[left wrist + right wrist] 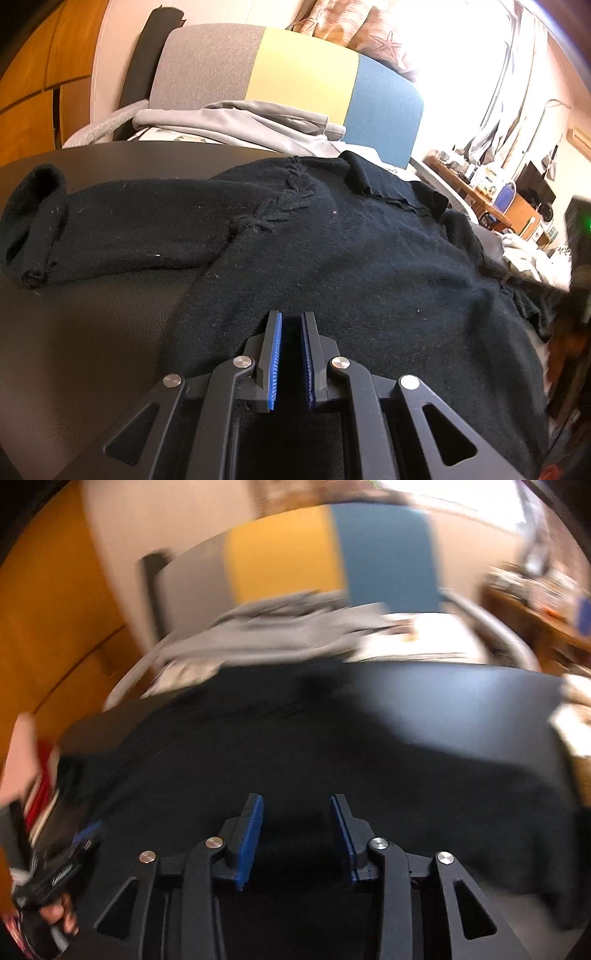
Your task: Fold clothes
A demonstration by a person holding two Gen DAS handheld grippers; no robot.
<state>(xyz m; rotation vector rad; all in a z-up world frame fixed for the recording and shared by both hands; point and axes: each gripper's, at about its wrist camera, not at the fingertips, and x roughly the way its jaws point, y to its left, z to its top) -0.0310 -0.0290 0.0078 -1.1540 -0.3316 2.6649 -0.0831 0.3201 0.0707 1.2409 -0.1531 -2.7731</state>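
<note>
On the dark table (92,325) lies one black sweater (332,258), spread flat, one sleeve (110,229) reaching left. The left tongs (291,325) pinch the near hem, almost pressed together. The right tongs (297,805) stand spread over the cloth, holding nothing. I judge they should take the hem beside the first grip, so both corners lift evenly.

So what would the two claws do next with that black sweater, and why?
Probably the right gripper, its jaws apart with nothing between them, should go to the far sleeve and bring it across the body. The black sweater lies spread flat on the dark table, one sleeve still stretched out sideways, while the left gripper, nearly closed, seems to pinch the near hem.
</note>
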